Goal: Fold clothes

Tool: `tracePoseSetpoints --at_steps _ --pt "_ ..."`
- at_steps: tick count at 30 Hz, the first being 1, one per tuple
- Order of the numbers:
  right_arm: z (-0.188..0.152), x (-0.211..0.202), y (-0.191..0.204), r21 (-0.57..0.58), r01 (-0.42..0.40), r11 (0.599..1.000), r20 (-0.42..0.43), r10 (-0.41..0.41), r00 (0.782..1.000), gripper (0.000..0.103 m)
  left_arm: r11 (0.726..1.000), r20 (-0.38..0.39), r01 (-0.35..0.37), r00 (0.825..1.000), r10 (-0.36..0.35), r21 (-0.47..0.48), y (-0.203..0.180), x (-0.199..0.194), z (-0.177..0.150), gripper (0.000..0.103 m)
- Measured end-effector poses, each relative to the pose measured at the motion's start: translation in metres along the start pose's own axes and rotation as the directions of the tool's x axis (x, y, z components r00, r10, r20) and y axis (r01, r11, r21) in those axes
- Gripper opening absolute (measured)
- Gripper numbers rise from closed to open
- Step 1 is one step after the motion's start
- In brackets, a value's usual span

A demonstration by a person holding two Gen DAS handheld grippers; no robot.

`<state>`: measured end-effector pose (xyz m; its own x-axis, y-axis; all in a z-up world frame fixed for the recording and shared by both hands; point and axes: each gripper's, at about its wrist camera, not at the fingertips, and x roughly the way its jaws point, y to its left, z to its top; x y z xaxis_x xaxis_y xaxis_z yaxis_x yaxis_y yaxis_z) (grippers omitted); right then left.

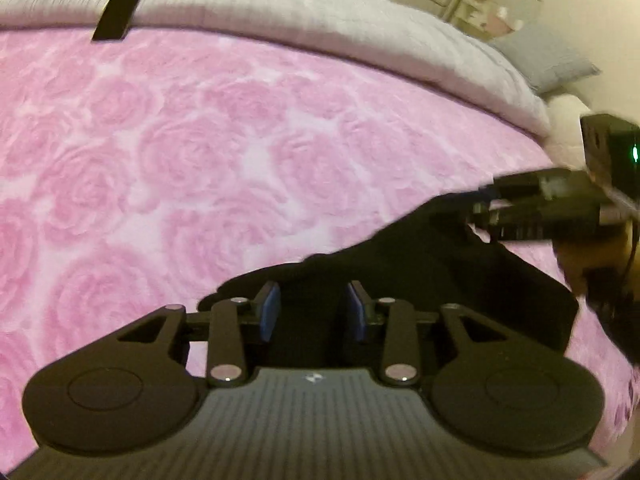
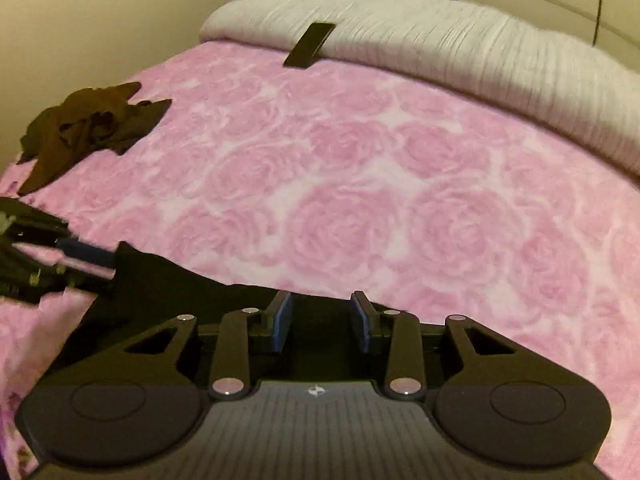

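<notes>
A black garment (image 1: 440,264) hangs stretched between both grippers over the pink rose bedspread (image 1: 180,152). My left gripper (image 1: 314,308) has the cloth between its blue pads (image 1: 269,312). In the right wrist view the left gripper (image 2: 100,264) pinches one upper corner of the garment (image 2: 168,292). My right gripper (image 2: 320,318) also has black cloth between its pads. Seen from the left wrist, the right gripper (image 1: 480,204) grips the other raised corner. The garment's lower part is hidden behind the gripper bodies.
A crumpled pile of brown clothes (image 2: 88,128) lies at the bed's far left. A flat black rectangle (image 2: 310,44) leans on the folded grey duvet (image 2: 440,40) at the far end. A grey pillow (image 1: 548,60) sits beyond the bed, near walls and wardrobe.
</notes>
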<state>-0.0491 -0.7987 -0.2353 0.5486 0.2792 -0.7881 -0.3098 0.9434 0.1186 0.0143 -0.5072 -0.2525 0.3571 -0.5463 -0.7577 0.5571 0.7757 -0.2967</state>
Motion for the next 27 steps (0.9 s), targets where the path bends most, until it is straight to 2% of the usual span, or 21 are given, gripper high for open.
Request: tracePoseSetpoints --at_steps 2,4,5,8,11,13,14,15,16,18,21,24,27 --pt "-0.002 0.024 -0.003 -0.008 0.003 1.0 -0.054 -0.004 0.999 0.035 0.999 -0.034 -0.034 0.999 0.033 -0.031 0.012 0.02 0.002 0.031" --pt "-0.005 0.048 -0.008 0.0 0.013 1.0 -0.096 -0.013 0.995 0.034 0.997 -0.071 -0.036 0.997 0.032 -0.063 0.024 0.039 0.001 0.028" --pt "-0.007 0.057 -0.011 0.009 0.014 1.0 -0.107 -0.013 0.994 0.035 0.998 -0.069 -0.033 0.997 0.03 -0.049 0.023 0.043 0.002 0.028" --pt "-0.004 0.058 -0.012 0.013 0.009 1.0 -0.11 -0.008 0.994 0.036 0.998 -0.073 -0.024 0.997 0.02 -0.053 0.027 0.041 0.004 0.028" --pt "-0.003 0.037 -0.017 0.044 0.003 0.999 -0.103 0.002 0.995 0.036 0.996 -0.08 -0.02 0.997 0.013 -0.082 0.035 0.029 0.003 0.02" --pt "-0.007 0.02 -0.018 0.047 0.011 0.999 -0.113 -0.006 0.994 0.038 0.996 -0.089 -0.033 0.996 0.025 -0.088 0.039 0.02 0.001 0.021" --pt "-0.012 0.015 -0.021 0.057 0.009 0.998 -0.125 -0.001 0.992 0.038 0.995 -0.095 -0.045 0.995 0.036 -0.09 0.04 0.015 0.0 0.025" --pt "-0.016 0.009 -0.023 0.069 0.011 0.998 -0.132 -0.002 0.991 0.039 0.993 -0.095 -0.067 0.994 0.057 -0.096 0.04 0.007 0.0 0.041" --pt "-0.02 -0.002 -0.024 0.089 0.017 0.996 -0.12 -0.006 0.993 0.042 0.991 -0.095 -0.088 0.992 0.079 -0.102 0.039 -0.001 -0.001 0.043" --pt "-0.026 -0.027 -0.027 0.14 0.021 0.99 -0.077 -0.011 0.997 0.047 0.988 -0.083 -0.078 0.994 0.067 -0.136 0.039 -0.022 -0.006 0.044" --pt "-0.044 -0.074 -0.022 0.253 0.02 0.967 -0.008 -0.019 1.0 0.056 0.983 -0.081 -0.075 0.995 0.062 -0.167 0.032 -0.049 -0.014 0.051" --pt "-0.068 -0.122 -0.013 0.37 0.013 0.929 0.049 -0.033 0.998 0.061 0.977 -0.109 -0.042 0.994 0.019 -0.211 0.02 -0.068 -0.027 0.068" --pt "-0.105 -0.154 0.007 0.49 0.006 0.872 0.035 -0.026 0.999 0.072 0.966 -0.157 -0.012 0.987 -0.03 -0.259 0.006 -0.071 -0.044 0.07"
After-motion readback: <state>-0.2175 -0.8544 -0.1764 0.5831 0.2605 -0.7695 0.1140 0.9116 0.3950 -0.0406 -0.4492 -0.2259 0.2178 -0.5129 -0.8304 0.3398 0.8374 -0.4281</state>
